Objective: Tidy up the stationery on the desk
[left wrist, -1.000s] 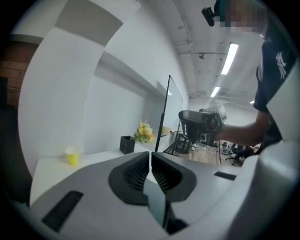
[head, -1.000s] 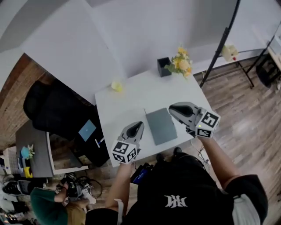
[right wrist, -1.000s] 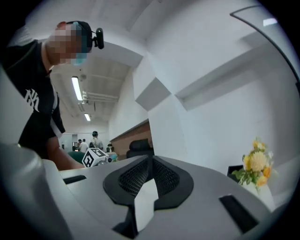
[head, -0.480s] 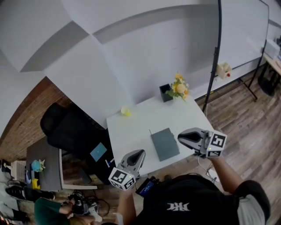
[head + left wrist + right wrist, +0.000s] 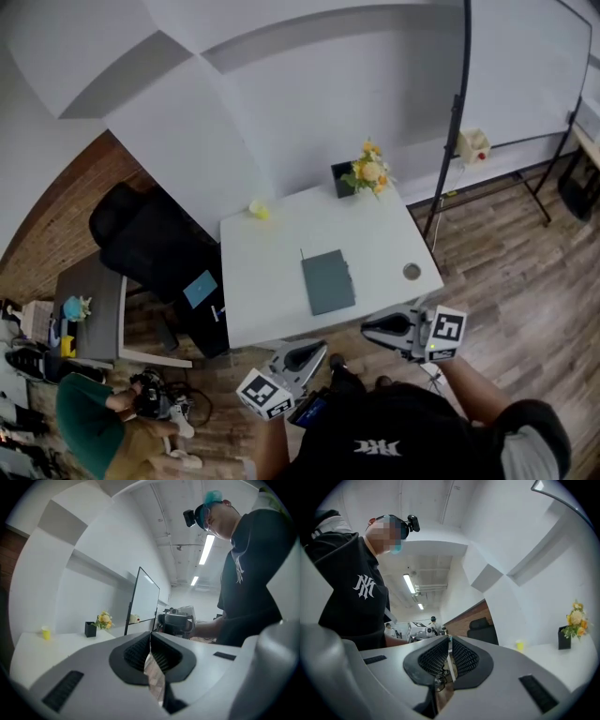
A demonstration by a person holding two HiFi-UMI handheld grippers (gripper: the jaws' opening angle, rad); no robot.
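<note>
While I hold both grippers off the bench's [image 5: 267, 300] near edge, left gripper [image 5: 309, 353] and right gripper [image 5: 373, 329] each with jaws pressed together on nothing, the grey notebook [image 5: 328, 281] lies flat mid-bench and the black pen holder [image 5: 342, 177] stands far. This fits tidying ahead or finished, so I name no next move

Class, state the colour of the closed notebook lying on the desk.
Dark grey-green; the notebook shows best in the head view.
</note>
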